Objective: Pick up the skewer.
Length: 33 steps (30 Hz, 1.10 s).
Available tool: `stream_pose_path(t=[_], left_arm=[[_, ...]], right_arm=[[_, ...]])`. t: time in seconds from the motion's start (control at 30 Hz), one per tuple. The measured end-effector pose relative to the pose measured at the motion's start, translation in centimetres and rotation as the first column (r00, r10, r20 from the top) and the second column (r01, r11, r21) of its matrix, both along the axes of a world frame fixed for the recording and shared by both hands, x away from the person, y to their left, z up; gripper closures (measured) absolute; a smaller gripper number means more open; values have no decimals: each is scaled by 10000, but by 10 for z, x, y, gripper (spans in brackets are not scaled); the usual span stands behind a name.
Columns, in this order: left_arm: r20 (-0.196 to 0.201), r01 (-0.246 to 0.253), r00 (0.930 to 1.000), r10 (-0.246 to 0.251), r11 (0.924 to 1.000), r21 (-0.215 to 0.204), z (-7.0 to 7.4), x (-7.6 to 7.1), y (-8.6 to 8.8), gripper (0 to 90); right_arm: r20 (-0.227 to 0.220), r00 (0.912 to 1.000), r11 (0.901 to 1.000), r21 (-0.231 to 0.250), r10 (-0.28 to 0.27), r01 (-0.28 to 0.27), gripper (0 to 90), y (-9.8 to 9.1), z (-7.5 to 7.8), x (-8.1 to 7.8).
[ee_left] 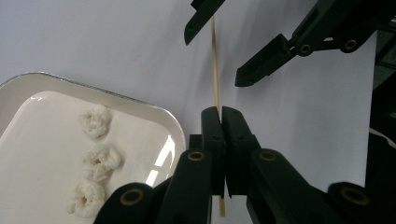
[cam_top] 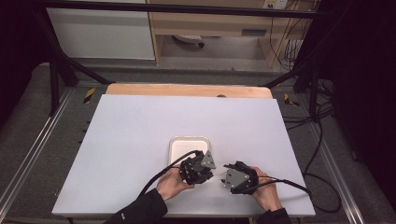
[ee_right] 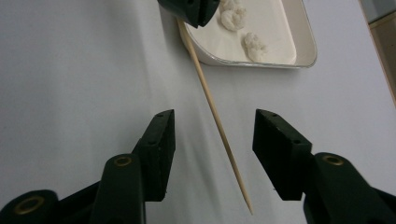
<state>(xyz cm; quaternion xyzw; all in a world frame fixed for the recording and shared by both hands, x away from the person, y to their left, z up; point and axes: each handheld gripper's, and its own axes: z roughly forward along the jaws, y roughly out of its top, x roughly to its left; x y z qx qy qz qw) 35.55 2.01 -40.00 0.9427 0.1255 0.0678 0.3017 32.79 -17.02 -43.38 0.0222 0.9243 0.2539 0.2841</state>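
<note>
step: handing the skewer (ee_right: pixel 212 105) across, judged | left gripper (ee_left: pixel 222 116) jaws clenched on skewer, lower centre, beside the tray (ee_left: pixel 154 109) of popcorn pieces (ee_left: pixel 95 120) | right gripper (ee_right: pixel 212 140) jaws apart around its tip; not touching | next: close squarely on the thin stick

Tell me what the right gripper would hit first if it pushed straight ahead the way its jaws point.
Probably the thin wooden skewer lying between its open jaws, then the left gripper clamping its far end; depth is unclear. The white tray lies beyond.
</note>
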Motion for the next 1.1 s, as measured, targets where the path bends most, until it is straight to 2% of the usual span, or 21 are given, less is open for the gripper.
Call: stream_pose_path(t=[0.13,0.17,0.33,0.4,0.43,0.67,0.87,1.1], left_arm=[[-30,174,9998,-174,9998,89,0,-1,-4,884],[-30,174,9998,-174,9998,89,0,-1,-4,884],[29,361,9993,-362,9989,299,-1,-3,-10,884],[38,443,9990,-444,9985,333,0,-3,-12,884],[54,472,9989,-474,9983,339,-1,-4,-14,884],[3,610,9981,-611,9973,413,-2,-5,-17,885],[-13,635,9980,-635,9968,477,-1,-4,-16,884],[-150,610,9981,-605,9975,359,1,-3,-14,884]], right_arm=[[178,9995,9989,-407,256,-249,581,1,-2,-1],[110,9996,9988,-415,266,-261,593,1,-2,-2],[351,9965,9946,-735,755,-728,661,0,-3,-3],[546,9944,9923,-899,904,-853,694,0,-3,-4],[431,9942,9915,-885,989,-948,709,0,-3,-4],[717,9859,9811,-1328,1514,-1411,788,-1,-3,-6],[807,9821,9749,-1593,1701,-1558,871,-2,-3,-8],[931,9772,9682,-1815,1910,-1719,886,-2,-1,-10]])
